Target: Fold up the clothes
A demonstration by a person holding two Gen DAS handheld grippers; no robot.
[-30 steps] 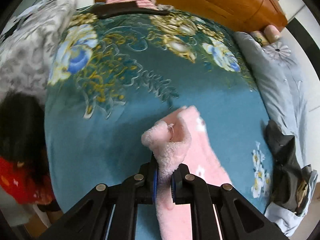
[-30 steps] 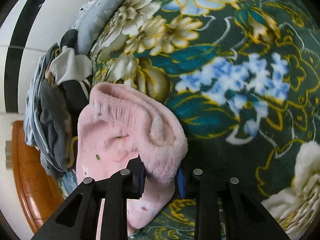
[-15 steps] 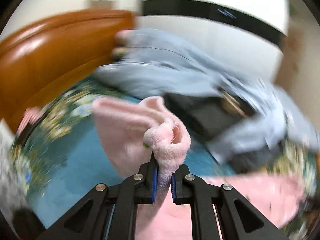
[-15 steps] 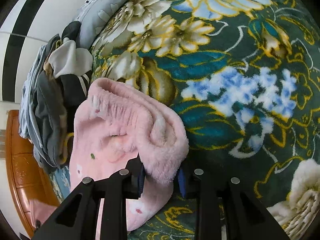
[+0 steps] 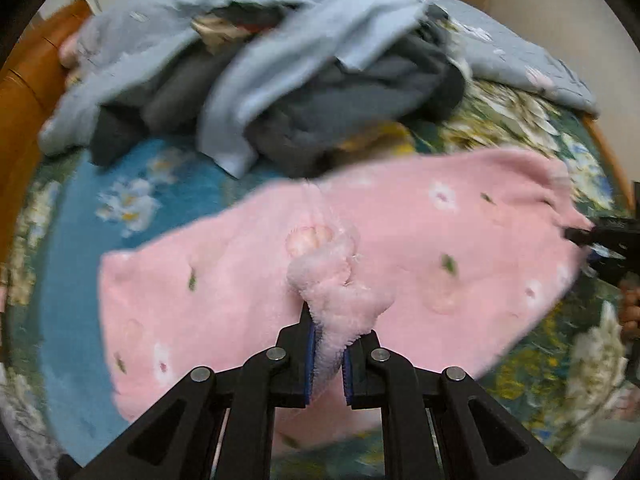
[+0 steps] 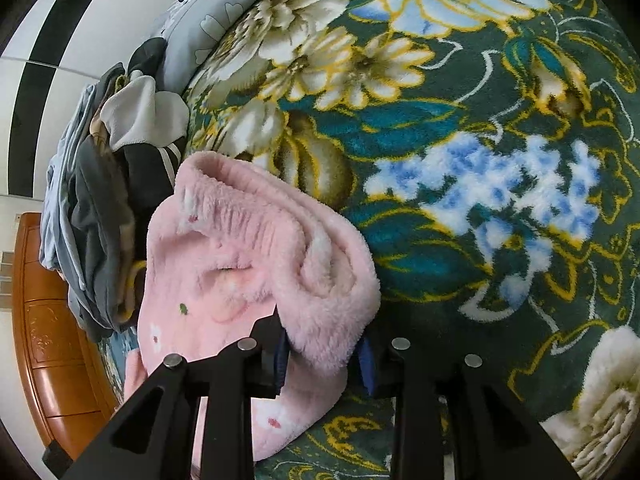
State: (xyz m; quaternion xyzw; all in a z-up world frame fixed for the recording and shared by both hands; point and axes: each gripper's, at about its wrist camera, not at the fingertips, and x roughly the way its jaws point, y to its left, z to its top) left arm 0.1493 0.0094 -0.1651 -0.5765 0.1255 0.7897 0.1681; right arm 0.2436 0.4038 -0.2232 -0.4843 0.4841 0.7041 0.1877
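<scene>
1. Left wrist view: our left gripper [image 5: 326, 364] has its fingers pinched narrowly on a bunched edge of the fluffy pink fleece garment with small flower prints [image 5: 400, 240]. The garment hangs spread out over the teal floral bedspread [image 5: 76, 240], just in front of the heap of grey and pale-blue clothes [image 5: 280, 80]. Our right gripper [image 5: 600, 240] shows at the garment's far right edge.

2. Right wrist view: our right gripper [image 6: 324, 356] has its fingers closed on a thick rolled hem of the pink garment [image 6: 224, 264], which lies just beside the clothes heap [image 6: 96, 216], over the bedspread [image 6: 480, 160].

3. Risks, as we judge them: the plush pile is thick and each grip holds only a bunched tuft, so a hard pull between the grippers could slip one edge free. Lowering it too near the heap could drape it over those clothes and spoil the fold.
</scene>
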